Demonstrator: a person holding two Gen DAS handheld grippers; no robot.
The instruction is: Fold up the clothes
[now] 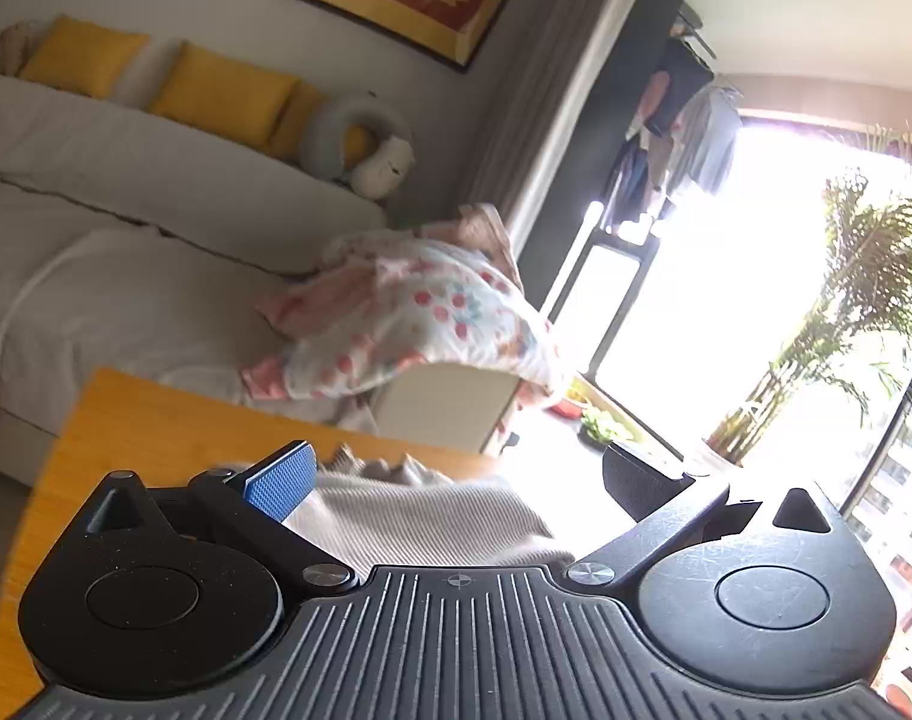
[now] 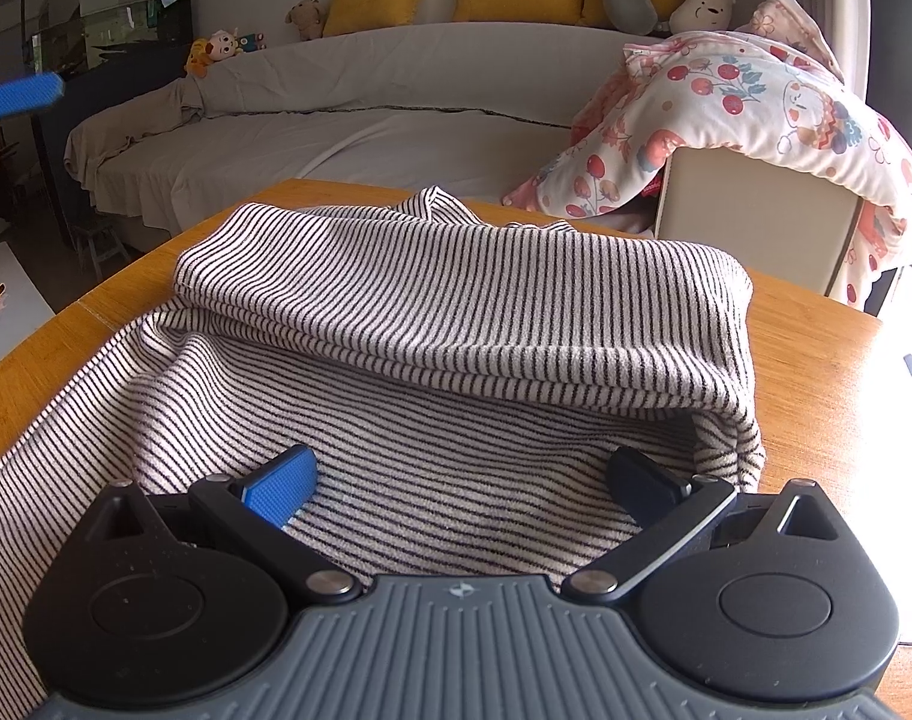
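Right hand-held gripper nearest, jaws spread wide, gripping nothing, low over the near part of the striped top. Top lies on the table: far half doubled toward me as a thick roll, near layer flat under my fingers, a loose tail running off near left. Left hand-held gripper also spread wide and empty, tilted up above the top's far edge; its view shows mostly sofa and floral quilt.

My judgement: partly folded, one fold in, more to go. Whether I've just let go or am about to grab, I can't tell.

To do it well: pinch only the layer I mean to move, both grippers level with each other, keep the edge taut, lay it square on the roll. The knit looks soft and likely to sag or drag. The near-left tail needs squaring or the stack ends up skewed.
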